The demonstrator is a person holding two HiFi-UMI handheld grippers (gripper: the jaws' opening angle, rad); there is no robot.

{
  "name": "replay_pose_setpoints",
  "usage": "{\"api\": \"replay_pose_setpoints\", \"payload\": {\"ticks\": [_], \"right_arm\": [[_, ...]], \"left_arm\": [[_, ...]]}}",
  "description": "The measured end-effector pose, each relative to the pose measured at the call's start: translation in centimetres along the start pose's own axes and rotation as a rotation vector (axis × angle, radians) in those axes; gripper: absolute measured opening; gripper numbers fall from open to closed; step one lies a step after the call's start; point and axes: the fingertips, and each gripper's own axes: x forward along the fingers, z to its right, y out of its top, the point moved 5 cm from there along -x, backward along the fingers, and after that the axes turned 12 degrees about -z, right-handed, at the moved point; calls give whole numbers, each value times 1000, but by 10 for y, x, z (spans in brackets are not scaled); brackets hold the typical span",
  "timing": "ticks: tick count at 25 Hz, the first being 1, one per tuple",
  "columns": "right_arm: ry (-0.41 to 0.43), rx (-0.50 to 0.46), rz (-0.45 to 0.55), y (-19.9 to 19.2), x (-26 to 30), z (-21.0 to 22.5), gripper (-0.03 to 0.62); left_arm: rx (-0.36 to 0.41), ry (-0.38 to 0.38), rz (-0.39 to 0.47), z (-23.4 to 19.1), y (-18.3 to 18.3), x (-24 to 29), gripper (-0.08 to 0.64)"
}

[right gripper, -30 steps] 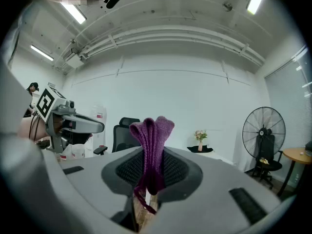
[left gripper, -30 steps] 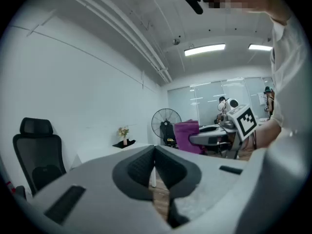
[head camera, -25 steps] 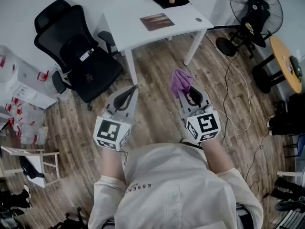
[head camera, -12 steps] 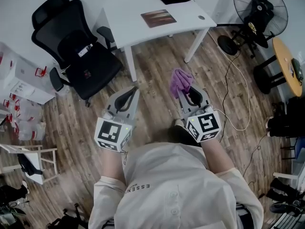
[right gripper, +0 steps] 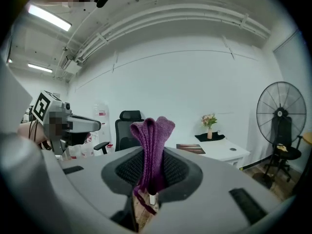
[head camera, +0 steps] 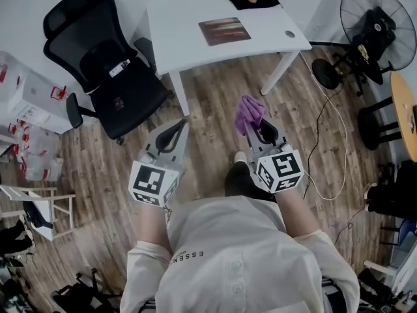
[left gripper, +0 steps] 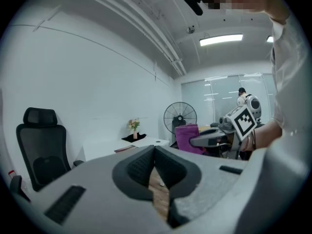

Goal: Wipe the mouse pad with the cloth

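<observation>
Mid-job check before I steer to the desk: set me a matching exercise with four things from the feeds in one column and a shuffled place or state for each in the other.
Column 1
1. purple cloth
2. mouse pad
3. left gripper
4. office chair

Column 2
A. lying flat on the white desk
B. jaws together, nothing between them
C. standing on the wood floor beside the desk
D. clamped in the right gripper

Pairs: 1-D, 2-A, 3-B, 4-C

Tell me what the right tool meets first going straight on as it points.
Nothing close: the right tool, shut on the purple cloth, aims toward the white desk, likely first contact, though height and depth are unclear.
</observation>
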Motion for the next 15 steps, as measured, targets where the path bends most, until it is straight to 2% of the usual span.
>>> {"api": "replay_pose_setpoints", "payload": {"ticks": [7,11,15], "right_arm": [[127,-9,-82,17,74,108,95],[189,-55,-122,33,112,165,95],[217,-83,-141,46,144,211,95]], "left_arm": [[-58,93,-70,-14,29,112,3],[-95,139,-51,-23,55,173,3],[-97,169,-42,-29,77,222,3]]}}
